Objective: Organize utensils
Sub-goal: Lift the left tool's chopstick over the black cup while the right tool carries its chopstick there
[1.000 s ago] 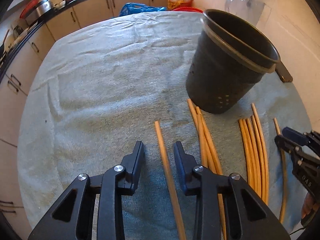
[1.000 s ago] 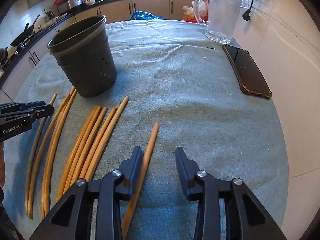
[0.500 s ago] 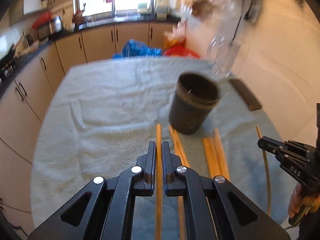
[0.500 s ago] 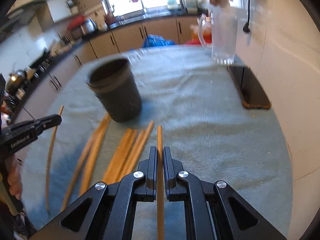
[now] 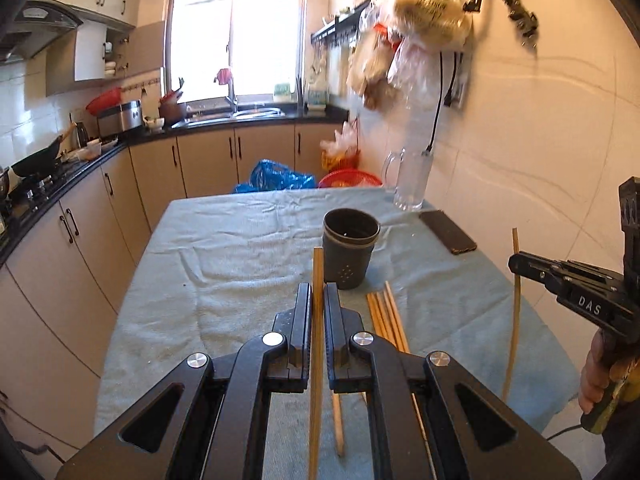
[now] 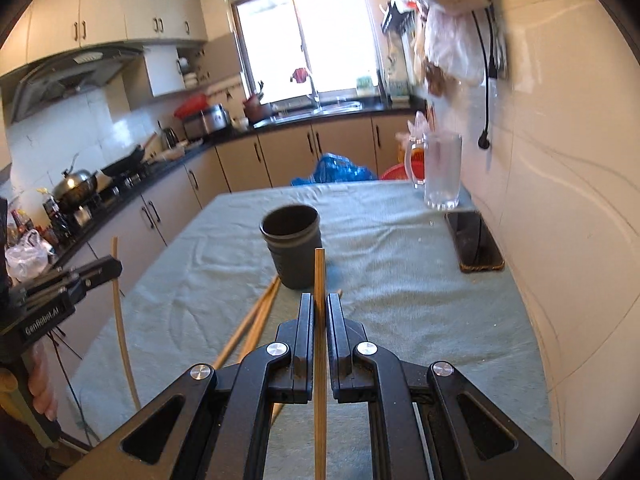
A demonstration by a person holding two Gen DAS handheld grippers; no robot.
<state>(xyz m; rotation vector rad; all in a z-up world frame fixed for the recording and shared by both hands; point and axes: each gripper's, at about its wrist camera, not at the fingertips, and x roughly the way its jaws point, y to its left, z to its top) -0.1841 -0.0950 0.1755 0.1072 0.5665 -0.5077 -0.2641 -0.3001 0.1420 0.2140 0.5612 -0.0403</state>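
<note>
Your tabletop [image 5: 224,264] wears a grey-green towel, creased. Dark holder cup [image 5: 350,254] upright near centre. Loose chopsticks [image 5: 387,316] lie bunched on the towel just on the near side of the cup. Phone [image 6: 474,246] flat along right edge; glass mug [image 6: 440,172] at far-right corner.

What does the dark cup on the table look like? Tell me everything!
The dark cup is a round, dark grey holder, maybe plastic, with a raised band below its rim and small holes low on its side. It stands upright on the blue-green cloth with its mouth open, and no sticks can be seen poking out. Loose chopsticks lie on the cloth close to its base. No gripper touches it. Seen from the right wrist camera, it is the same cup, standing about mid-table.
</note>
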